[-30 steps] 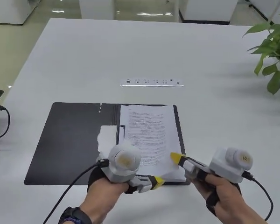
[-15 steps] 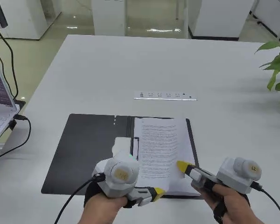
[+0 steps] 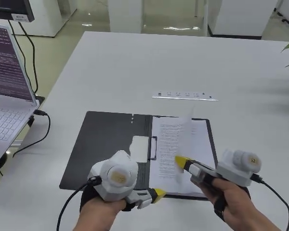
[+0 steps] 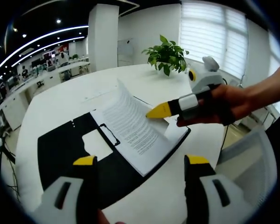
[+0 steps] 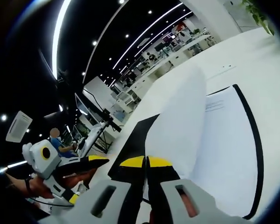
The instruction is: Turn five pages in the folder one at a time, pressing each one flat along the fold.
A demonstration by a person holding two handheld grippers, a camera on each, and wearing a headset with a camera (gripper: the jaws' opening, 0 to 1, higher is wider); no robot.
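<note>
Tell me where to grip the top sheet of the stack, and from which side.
Grip the top sheet of the stack at its free lower right edge, coming from the right. The clip seems to hold the sheets at the fold, so only that side lifts. The right tongs pinch the raised page the same way.

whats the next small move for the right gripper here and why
Probably swing the right gripper leftward across the folder: its jaws are shut on the page, which stands lifted off the stack, and the left gripper hovers open nearby.
</note>
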